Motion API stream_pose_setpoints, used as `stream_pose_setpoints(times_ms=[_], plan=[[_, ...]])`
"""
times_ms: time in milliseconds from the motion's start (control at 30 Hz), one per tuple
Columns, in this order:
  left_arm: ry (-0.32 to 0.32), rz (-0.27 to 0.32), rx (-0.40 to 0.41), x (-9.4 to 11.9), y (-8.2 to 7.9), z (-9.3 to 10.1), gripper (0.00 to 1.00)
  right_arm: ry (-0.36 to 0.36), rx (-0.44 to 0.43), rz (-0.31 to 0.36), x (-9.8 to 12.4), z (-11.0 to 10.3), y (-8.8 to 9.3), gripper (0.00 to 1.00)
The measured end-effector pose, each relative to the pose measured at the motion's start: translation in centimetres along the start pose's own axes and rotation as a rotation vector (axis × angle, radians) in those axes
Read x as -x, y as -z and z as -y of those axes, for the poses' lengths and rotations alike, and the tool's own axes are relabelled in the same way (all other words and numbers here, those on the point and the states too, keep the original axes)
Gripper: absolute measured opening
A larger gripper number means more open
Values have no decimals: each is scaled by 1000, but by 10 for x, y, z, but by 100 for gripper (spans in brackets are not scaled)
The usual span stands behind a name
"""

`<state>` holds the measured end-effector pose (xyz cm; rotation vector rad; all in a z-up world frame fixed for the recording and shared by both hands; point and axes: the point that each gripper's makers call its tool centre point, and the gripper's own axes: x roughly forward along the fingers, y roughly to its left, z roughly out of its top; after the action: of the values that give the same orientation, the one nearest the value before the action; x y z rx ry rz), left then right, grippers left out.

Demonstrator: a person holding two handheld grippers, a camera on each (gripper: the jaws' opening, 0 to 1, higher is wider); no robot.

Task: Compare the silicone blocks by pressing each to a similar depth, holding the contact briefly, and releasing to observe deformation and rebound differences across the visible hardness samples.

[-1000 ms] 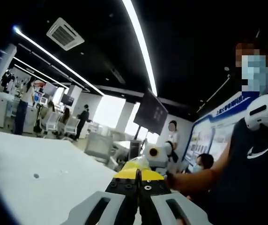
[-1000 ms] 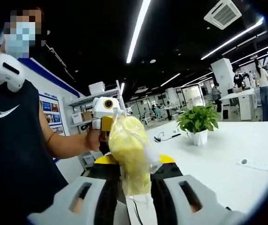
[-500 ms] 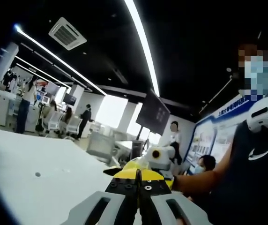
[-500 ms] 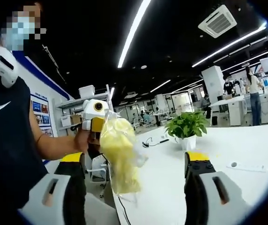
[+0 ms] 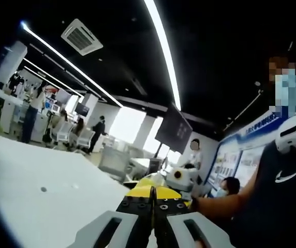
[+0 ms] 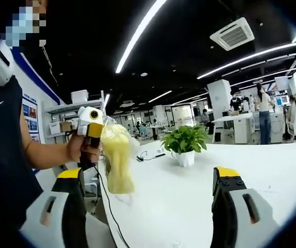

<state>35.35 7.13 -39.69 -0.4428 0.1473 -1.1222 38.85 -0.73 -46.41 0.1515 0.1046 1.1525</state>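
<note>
Looks like the left gripper (image 6: pixel 90 135) is clamped shut on the bagged yellow silicone block (image 6: pixel 116 159), dangling it off the white tabletop's (image 6: pixel 200 191) near edge, probably so the wide-open, empty right gripper (image 6: pixel 148 181) can squeeze it.

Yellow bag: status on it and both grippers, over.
Left gripper shut on yellow bag, hanging above white table. Right gripper open, jaws wide apart. Plant on the table beyond, not in the way.
</note>
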Motion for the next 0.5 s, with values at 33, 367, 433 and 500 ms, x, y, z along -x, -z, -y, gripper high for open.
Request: stream_pose_setpoints(times_ms=[33,367,433,500], plan=[[-4,3,5,1,0,-2,0,17,4,-1,2,3,2,96],[-49,29,68,10,5,-20,0,257,29,-62,48,43,43,96],[-56,30,75,11,6,-22,0,281,12,-59,59,44,49,96],[-62,31,89,13,7,-25,0,303,1,-72,68,46,58,96]])
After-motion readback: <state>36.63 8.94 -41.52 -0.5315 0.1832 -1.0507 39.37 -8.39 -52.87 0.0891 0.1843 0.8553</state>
